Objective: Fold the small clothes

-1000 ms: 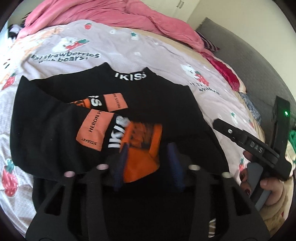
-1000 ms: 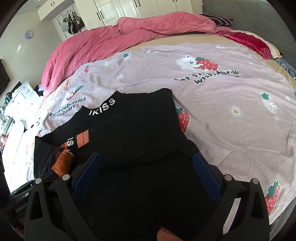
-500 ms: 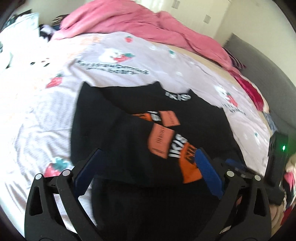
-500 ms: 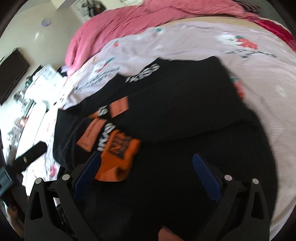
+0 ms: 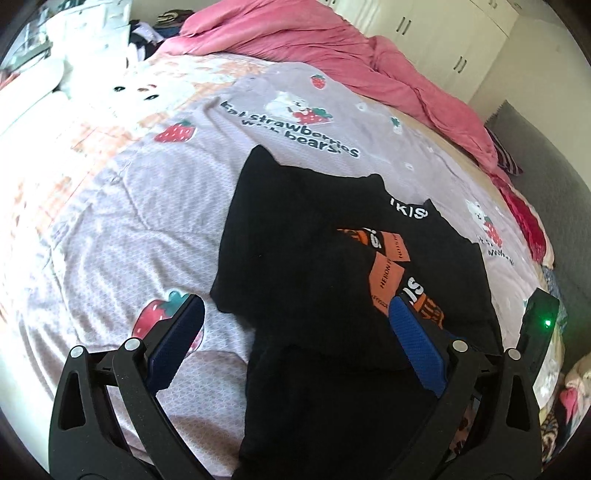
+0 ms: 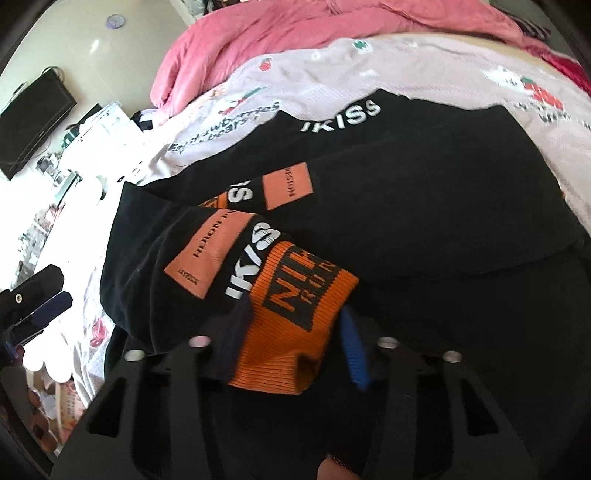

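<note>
A black sweater [image 5: 317, 236] with orange patches and a white-lettered collar lies on the bed, its sleeves folded across the body. It also shows in the right wrist view [image 6: 424, 192]. My left gripper [image 5: 295, 343] is open and empty, low over the sweater's left hem. My right gripper [image 6: 295, 343] is shut on the orange sleeve cuff [image 6: 295, 314], which bunches between its blue pads. The right gripper's body [image 5: 535, 332] with a green light shows at the right edge of the left wrist view.
The bed has a lilac strawberry-print sheet [image 5: 147, 206]. A pink duvet [image 5: 332, 48] is heaped at the far side. A grey headboard [image 5: 561, 177] is to the right. White cupboards [image 5: 443, 33] stand behind. Clutter lies on the floor at the left [image 6: 55, 177].
My left gripper has let go of the orange cuff, opened and moved back left. My right gripper has moved left over the sweater and closed on the cuff.
</note>
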`<state>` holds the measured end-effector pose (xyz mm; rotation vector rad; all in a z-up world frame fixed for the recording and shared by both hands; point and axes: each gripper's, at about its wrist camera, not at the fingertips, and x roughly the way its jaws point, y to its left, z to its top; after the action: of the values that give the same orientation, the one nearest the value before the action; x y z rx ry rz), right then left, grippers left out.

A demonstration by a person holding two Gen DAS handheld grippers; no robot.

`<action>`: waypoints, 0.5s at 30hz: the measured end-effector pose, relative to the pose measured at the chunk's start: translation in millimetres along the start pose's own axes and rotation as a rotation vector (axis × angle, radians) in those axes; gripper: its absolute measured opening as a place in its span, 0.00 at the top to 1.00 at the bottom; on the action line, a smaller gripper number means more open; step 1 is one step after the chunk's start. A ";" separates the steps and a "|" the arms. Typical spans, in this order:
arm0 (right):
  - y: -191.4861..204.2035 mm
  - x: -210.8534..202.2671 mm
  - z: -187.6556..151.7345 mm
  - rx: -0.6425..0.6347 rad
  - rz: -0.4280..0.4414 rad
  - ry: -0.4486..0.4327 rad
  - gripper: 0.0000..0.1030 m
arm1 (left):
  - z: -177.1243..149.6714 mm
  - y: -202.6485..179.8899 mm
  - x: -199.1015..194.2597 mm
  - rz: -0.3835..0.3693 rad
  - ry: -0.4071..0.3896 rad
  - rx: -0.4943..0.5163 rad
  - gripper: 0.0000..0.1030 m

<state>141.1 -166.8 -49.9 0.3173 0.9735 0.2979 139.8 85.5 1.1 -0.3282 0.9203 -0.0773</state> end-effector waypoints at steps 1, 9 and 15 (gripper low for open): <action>1.1 -2.8 0.7 -0.008 -0.009 -0.014 0.91 | -0.5 2.2 0.0 -0.002 0.002 -0.006 0.09; 27.0 -47.1 34.0 -0.142 0.057 -0.181 0.92 | -2.8 7.3 2.0 -0.003 0.005 -0.017 0.09; 30.0 -78.1 78.9 -0.146 0.105 -0.285 0.93 | -2.4 9.3 1.9 -0.007 0.003 -0.026 0.09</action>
<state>163.0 -179.6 62.3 0.2693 0.6525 0.4050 138.3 93.4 -4.6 -0.3549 0.9241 -0.0722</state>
